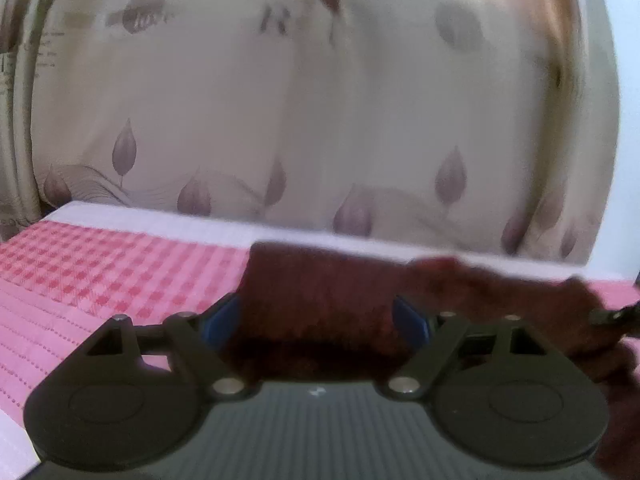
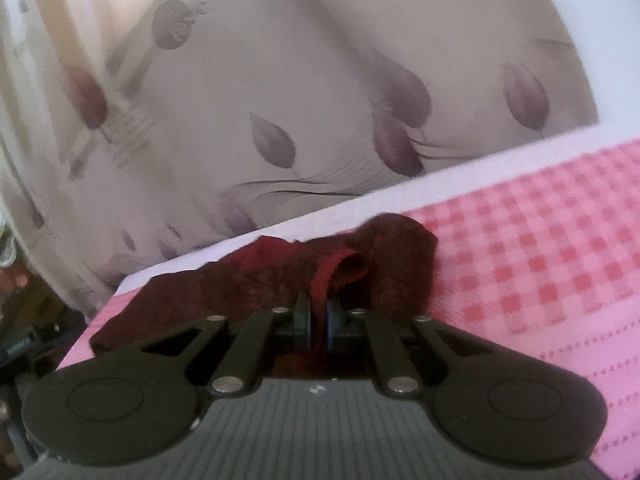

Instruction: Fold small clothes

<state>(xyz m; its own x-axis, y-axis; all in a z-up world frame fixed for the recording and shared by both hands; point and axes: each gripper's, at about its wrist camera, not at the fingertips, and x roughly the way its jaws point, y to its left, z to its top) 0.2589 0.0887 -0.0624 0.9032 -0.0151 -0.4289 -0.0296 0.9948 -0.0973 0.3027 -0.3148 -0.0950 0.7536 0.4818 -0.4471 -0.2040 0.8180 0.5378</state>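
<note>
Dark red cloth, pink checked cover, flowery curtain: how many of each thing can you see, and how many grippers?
Dark red cloth: 1
Pink checked cover: 1
Flowery curtain: 1
Grippers: 2, left gripper and right gripper
Total: 5

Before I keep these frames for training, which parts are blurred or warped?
Left wrist view: motion-smeared; the dark red garment and curtain are soft, and the fisheye bends the bed's edge. Right wrist view: sharper on the garment pinched in the right gripper, curtain blurred.
</note>
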